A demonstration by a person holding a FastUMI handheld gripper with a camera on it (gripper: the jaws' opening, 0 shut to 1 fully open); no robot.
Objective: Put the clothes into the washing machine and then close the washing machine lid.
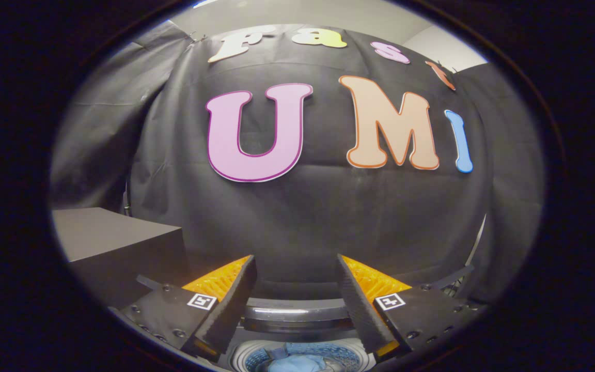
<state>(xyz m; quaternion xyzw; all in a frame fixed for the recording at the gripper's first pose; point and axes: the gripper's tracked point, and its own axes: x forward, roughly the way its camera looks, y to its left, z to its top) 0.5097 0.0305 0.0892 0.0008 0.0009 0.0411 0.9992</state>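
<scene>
My gripper is open, its two fingers spread wide with nothing between them, pointing at the booth's black wall. Below and between the finger bases lies the washing machine, seen from above: its dark raised lid edge with a shiny strip runs across, and under it the round drum opening. A light blue piece of clothing lies inside the drum, partly cut off at the bottom. The gripper hangs above the machine, apart from it.
A dark grey box-like block stands to the left of the left finger, beside the machine. Black cloth closes off the back and both sides.
</scene>
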